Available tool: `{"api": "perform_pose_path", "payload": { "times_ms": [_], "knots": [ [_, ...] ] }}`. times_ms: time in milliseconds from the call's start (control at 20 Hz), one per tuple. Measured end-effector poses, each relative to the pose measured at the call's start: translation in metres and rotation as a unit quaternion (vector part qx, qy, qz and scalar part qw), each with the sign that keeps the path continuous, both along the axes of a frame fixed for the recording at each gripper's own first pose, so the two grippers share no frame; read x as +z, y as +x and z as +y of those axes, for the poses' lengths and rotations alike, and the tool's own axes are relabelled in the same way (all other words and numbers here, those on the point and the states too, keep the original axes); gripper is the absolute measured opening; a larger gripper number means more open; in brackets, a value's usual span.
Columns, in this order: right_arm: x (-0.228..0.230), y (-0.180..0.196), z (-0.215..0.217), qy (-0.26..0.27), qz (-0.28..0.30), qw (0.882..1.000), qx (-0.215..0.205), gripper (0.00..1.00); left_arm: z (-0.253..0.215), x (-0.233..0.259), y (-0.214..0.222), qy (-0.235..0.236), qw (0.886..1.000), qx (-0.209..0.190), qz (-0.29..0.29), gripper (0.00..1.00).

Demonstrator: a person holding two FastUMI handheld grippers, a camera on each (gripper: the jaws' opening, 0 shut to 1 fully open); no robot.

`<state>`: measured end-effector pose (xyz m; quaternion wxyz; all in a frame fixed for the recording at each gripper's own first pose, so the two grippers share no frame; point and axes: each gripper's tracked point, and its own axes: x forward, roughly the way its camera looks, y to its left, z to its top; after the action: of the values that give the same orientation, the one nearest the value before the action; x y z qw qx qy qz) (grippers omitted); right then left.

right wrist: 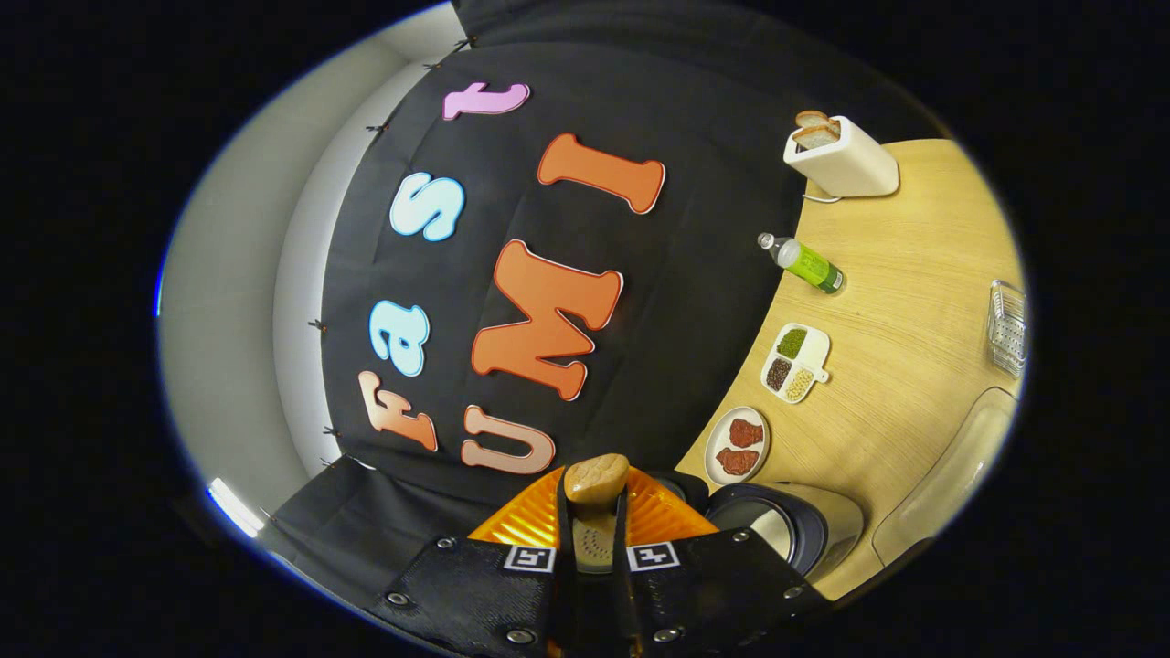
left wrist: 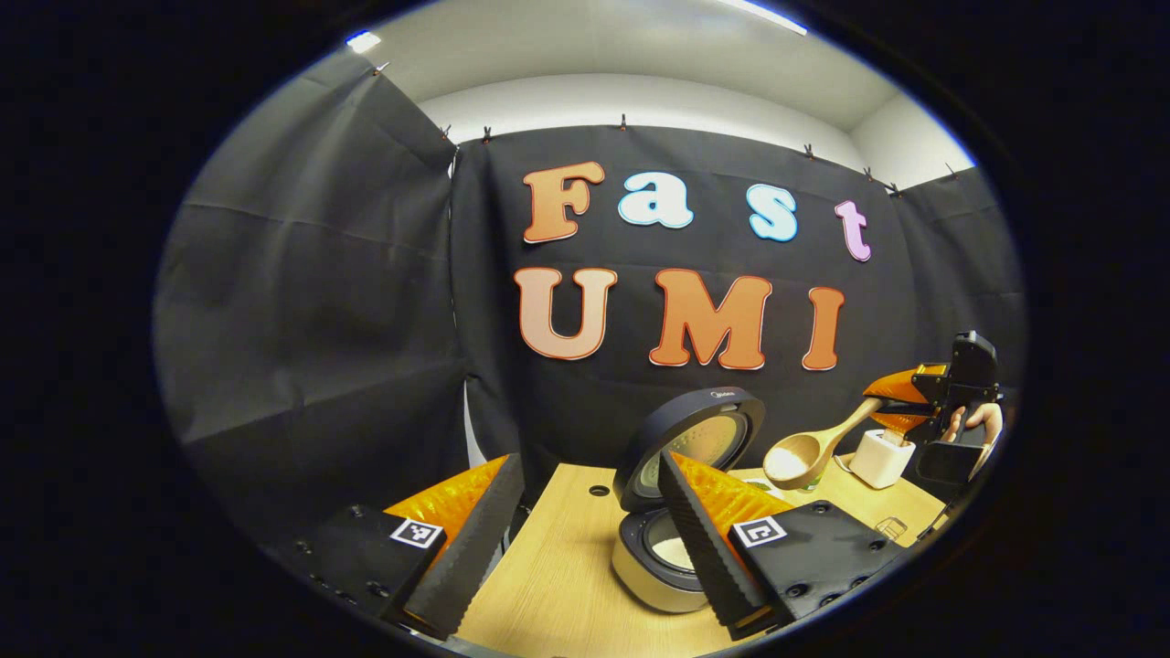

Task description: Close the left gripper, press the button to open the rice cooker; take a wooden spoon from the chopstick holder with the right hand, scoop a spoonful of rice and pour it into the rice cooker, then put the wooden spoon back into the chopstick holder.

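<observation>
Two tools: left tool [left wrist: 585, 539] spread wide near open rice cooker [left wrist: 681, 493]; right tool [right wrist: 592, 539] clamping wooden spoon [right wrist: 596, 480].

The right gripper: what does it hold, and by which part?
The right gripper holds the wooden spoon by its handle; the bowl points away.

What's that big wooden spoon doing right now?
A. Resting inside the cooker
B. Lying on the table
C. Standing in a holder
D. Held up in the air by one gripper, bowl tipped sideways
D: the right gripper pinches the wooden spoon by its handle, aloft beside the open rice cooker.
</observation>
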<state>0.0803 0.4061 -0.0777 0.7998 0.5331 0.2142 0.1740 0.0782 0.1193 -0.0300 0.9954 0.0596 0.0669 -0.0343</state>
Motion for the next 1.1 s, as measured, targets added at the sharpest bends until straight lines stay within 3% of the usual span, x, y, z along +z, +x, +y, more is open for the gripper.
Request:
{"api": "perform_pose_path", "payload": {
  "times_ms": [1100],
  "knots": [
    [-0.014,0.002,0.035,-0.137,-0.057,0.988,0.032,0.14,0.021,-0.009,0.003,0.001,1.000,0.019,0.009,0.97]
  ]
}}
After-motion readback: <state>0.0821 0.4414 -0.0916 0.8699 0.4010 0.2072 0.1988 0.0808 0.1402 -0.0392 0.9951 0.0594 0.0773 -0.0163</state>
